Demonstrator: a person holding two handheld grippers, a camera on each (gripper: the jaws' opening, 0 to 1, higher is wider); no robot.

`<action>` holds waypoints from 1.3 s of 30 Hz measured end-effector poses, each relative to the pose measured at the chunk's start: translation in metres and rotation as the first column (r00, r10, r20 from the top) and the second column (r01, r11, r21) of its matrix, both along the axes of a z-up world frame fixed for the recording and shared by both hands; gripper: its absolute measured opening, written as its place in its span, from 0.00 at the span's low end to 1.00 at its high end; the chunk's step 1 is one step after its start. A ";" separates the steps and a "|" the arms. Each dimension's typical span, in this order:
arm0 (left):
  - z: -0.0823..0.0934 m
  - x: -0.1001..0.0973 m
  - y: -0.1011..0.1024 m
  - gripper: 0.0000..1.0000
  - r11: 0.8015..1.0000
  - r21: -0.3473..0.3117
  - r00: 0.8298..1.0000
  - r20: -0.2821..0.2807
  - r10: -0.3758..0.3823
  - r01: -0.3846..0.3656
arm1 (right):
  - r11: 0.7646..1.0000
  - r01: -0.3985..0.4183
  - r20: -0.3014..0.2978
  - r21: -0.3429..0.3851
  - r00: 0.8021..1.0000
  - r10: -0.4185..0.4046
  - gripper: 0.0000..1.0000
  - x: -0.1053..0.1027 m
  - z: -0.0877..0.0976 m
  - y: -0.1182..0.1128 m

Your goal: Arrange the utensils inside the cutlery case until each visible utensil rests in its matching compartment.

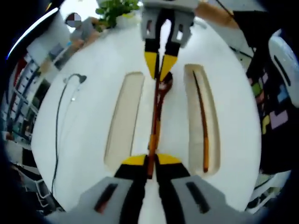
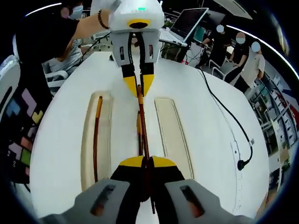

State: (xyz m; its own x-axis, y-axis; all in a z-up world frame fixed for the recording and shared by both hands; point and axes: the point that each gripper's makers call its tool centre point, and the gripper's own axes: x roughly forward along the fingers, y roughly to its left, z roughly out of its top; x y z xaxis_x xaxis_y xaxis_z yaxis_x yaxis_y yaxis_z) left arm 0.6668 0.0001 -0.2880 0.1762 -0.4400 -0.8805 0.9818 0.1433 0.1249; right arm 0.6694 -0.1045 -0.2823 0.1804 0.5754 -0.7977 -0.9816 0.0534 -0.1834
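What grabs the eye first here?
Two yellow-tipped grippers face each other over the white round table, left gripper and right gripper each shut on an end of the long brown wooden spoon. Flanking it lie two pale oblong tray compartments; one holds a thin brown chopstick.

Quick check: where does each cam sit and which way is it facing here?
Left gripper view: rides the left gripper, looking along its jaws, shut on the wooden spoon's handle, toward the right gripper facing it at the bowl end.
Right gripper view: rides the right gripper, looking the opposite way at the left gripper; a person's arm reaches to it.
Shared: the white table, the spoon held between the grippers, an empty tray and a tray holding a chopstick, black cable.
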 end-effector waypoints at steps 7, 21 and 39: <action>-0.006 -0.035 -0.004 0.06 1.000 -0.003 0.995 -0.095 -0.026 0.026 | 0.999 -0.039 -0.026 0.017 0.999 0.040 0.02 -0.029 0.001 -0.003; -0.016 -0.057 0.001 0.07 1.000 -0.019 0.988 -0.153 -0.018 0.016 | 0.999 -0.036 -0.120 0.040 0.992 0.041 0.02 -0.055 -0.015 0.001; -0.027 -0.075 -0.003 0.07 0.999 -0.038 0.985 -0.169 -0.035 0.029 | 0.999 -0.040 -0.194 0.025 0.980 0.044 0.02 -0.071 -0.034 -0.005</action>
State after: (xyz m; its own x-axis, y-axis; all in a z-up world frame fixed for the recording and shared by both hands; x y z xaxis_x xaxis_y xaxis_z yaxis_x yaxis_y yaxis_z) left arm 0.5921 -0.0034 -0.3149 0.0111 -0.4744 -0.8803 0.9925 0.1125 -0.0481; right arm 0.5987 -0.1092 -0.3164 -0.0016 0.5960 -0.8030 -0.9998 0.0129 0.0116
